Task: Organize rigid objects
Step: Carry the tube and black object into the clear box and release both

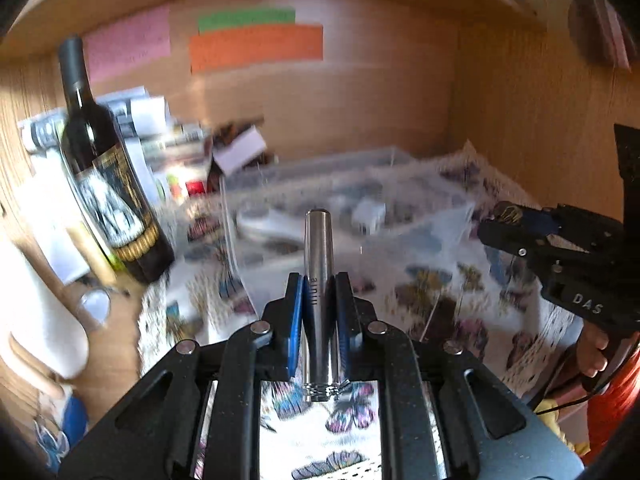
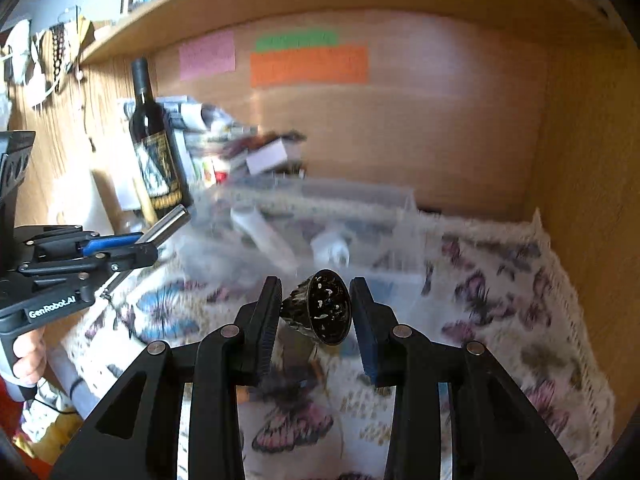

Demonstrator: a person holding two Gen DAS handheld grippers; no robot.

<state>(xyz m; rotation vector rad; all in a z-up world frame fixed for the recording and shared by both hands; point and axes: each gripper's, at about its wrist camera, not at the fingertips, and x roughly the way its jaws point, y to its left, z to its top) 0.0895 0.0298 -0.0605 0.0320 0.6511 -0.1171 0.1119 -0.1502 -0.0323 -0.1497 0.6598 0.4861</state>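
The left tongs (image 1: 318, 300) squeeze a metal tube (image 1: 319, 280) at mid-frame, while the right tongs (image 2: 316, 312) gape around a black cap (image 2: 320, 312) that looks loose and might drop onto the cloth (image 2: 520, 300).

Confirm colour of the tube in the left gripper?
Silver metal tube; clearest in left wrist view.

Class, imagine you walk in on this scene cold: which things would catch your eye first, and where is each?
First, the silver metal tube clamped in the left gripper, pointing toward the clear plastic bin. Next, the dark wine bottle standing at the left of the wooden alcove. Then the orange paper on the back wall, and the black cup-shaped piece between the right gripper fingers.
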